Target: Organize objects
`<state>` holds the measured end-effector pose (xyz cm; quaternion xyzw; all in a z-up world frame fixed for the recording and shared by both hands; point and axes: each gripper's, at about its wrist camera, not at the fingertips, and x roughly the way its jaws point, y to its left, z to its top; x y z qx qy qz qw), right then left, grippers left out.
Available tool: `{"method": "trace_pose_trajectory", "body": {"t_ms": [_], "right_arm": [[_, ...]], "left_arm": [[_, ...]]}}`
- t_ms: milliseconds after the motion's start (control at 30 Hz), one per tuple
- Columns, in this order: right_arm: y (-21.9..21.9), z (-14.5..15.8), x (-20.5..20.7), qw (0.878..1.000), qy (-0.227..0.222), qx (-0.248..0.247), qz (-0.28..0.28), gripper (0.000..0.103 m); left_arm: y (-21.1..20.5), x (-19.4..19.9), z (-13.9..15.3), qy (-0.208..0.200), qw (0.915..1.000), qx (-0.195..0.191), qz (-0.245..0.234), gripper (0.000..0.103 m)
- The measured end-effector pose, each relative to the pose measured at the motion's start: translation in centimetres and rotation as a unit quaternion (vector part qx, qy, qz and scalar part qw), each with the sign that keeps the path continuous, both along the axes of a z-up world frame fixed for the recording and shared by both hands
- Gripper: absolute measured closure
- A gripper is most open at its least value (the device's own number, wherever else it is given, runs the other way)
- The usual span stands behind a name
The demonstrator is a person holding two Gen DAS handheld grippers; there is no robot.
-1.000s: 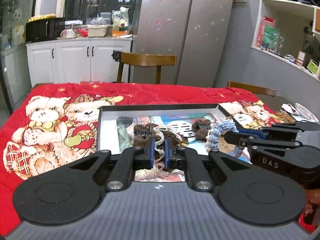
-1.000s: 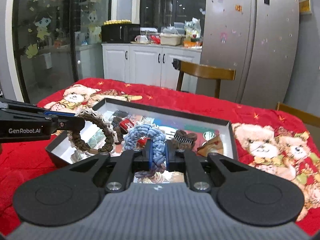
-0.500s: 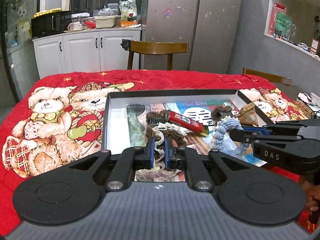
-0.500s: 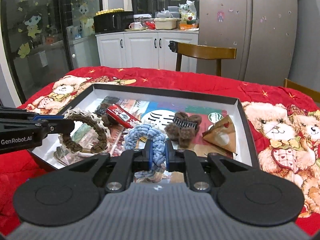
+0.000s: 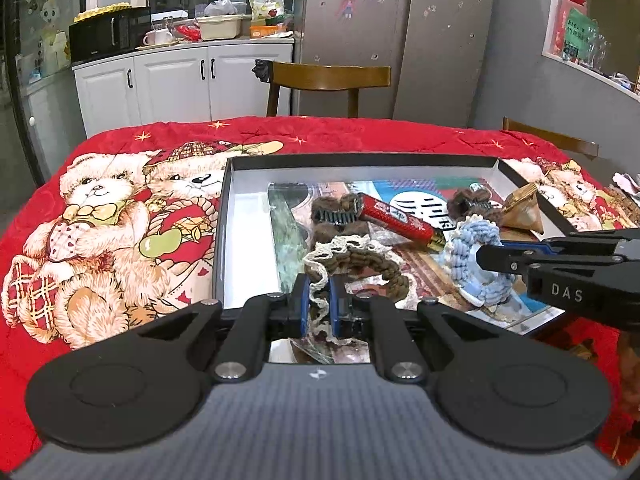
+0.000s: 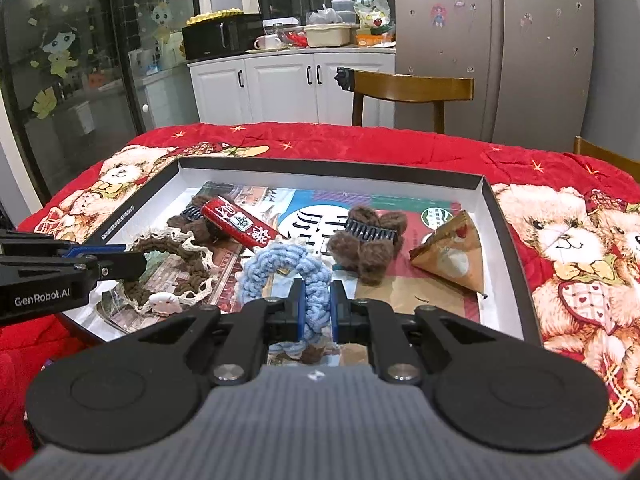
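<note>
A black-rimmed shallow box (image 5: pixel 360 159) (image 6: pixel 328 162) lies on the red bear tablecloth. My left gripper (image 5: pixel 319 305) is shut on a brown scrunchie with cream lace (image 5: pixel 352 258) (image 6: pixel 172 256) over the box's near left part. My right gripper (image 6: pixel 316 310) is shut on a blue knitted scrunchie (image 6: pixel 288 270) (image 5: pixel 468 256) over the box's near middle. In the box lie a red packet (image 5: pixel 396 220) (image 6: pixel 240 222), two brown furry hair clips (image 5: pixel 336 212) (image 6: pixel 368 246) and a brown triangular pouch (image 6: pixel 452 256).
A wooden chair (image 5: pixel 328 84) stands behind the table. White cabinets (image 5: pixel 180 84) and a grey fridge (image 5: pixel 400 36) stand behind it. Another chair back (image 5: pixel 552 144) is at the right. Small items (image 5: pixel 624 184) lie at the table's right edge.
Both grippers have dropped lower toward the box with their scrunchies still held. The view has tilted down, so the red packet and the box floor show more fully.
</note>
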<state>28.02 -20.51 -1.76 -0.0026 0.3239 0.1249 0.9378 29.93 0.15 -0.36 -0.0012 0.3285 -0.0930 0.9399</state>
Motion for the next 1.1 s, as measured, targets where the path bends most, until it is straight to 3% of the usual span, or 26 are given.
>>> {"method": "trace_pose_trajectory", "body": {"t_ms": [600,733,867,933,1000,1067,1100], "right_arm": [[0.18,-0.51,0.95,1.0,0.021,0.008,0.003,0.077],[0.29,-0.57,0.9,1.0,0.019,0.004,0.002,0.064],[0.34,-0.62,0.82,1.0,0.016,-0.001,0.001,0.062],[0.33,-0.64,0.81,1.0,0.015,0.0,0.0,0.06],[0.23,-0.6,0.84,1.0,0.014,0.0,-0.001,0.056],[0.14,-0.54,0.8,1.0,0.011,0.0,-0.004,0.05],[0.07,-0.48,0.69,1.0,0.008,0.001,-0.005,0.047]], "left_arm": [[-0.08,0.39,-0.71,0.005,0.9999,0.014,0.004,0.09],[-0.05,0.37,-0.72,0.004,0.9999,0.015,0.006,0.09],[0.03,0.39,-0.78,0.005,0.9999,0.015,0.006,0.089],[0.06,0.4,-0.81,0.006,0.9998,0.015,0.006,0.085],[0.08,0.4,-0.8,0.007,0.9998,0.015,0.006,0.075],[0.0,0.25,-0.74,0.005,0.9998,0.016,0.007,0.046],[-0.05,0.07,-0.62,-0.002,0.9998,0.017,0.005,0.037]]}}
